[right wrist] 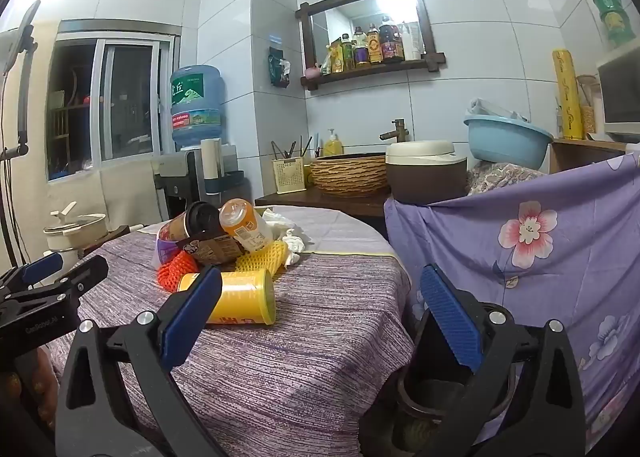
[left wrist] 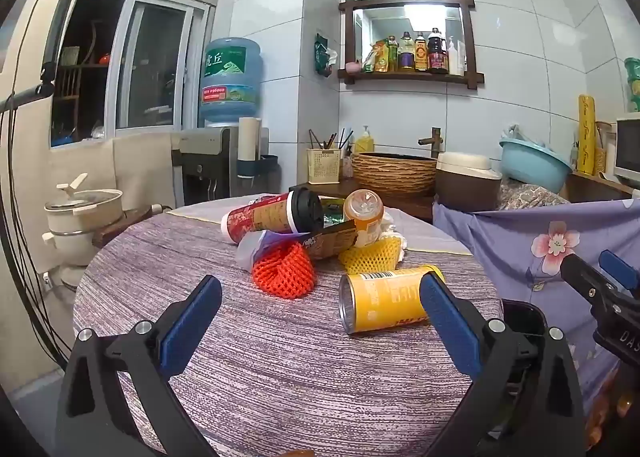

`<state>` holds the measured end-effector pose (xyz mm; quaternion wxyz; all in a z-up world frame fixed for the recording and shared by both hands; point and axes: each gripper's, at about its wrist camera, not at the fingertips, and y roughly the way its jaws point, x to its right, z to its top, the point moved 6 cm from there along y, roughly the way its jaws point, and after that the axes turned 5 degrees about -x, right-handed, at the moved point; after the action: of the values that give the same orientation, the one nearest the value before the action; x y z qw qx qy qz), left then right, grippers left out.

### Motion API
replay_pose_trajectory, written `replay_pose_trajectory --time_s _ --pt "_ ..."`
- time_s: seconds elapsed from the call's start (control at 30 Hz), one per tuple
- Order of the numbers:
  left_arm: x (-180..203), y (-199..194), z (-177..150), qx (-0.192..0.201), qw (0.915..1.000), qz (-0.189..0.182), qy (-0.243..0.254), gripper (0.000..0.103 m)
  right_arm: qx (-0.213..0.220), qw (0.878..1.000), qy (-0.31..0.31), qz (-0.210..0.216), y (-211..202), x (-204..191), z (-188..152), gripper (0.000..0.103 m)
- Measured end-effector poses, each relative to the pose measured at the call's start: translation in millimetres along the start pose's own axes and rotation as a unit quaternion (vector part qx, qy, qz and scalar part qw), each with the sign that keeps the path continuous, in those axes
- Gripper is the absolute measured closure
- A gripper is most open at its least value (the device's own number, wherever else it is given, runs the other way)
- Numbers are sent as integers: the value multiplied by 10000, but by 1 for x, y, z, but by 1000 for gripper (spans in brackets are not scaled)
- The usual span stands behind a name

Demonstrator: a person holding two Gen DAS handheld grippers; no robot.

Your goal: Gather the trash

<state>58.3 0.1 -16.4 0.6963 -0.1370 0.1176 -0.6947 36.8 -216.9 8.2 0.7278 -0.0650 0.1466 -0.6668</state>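
Trash (left wrist: pixel 312 233) lies heaped at twelve o'clock on the round table (left wrist: pixel 280 357), a yellow can (left wrist: pixel 380 303) nearer; left gripper (left wrist: pixel 320 321) and right gripper (right wrist: pixel 320 321) gape wide, empty.

- A yellow can (left wrist: pixel 384 303) is lying on its side, nearest, apart from the heap.
- Behind it, a red cup (left wrist: pixel 272 219), an orange bottle (left wrist: pixel 365 219), red netting (left wrist: pixel 283 271), yellow netting (left wrist: pixel 370 257) and crumpled tissue (right wrist: pixel 294 241) are lying heaped together.
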Motion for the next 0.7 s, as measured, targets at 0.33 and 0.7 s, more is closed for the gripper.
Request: replay_pose_trajectory --time_s 0.33,0.7 --pt "0 1 1 46 10000 15 41 5 -6 10000 11 -9 -1 1 2 5" --pt "-2 3 -4 39 10000 15 42 5 -27 10000 8 3 0 3 2 5"
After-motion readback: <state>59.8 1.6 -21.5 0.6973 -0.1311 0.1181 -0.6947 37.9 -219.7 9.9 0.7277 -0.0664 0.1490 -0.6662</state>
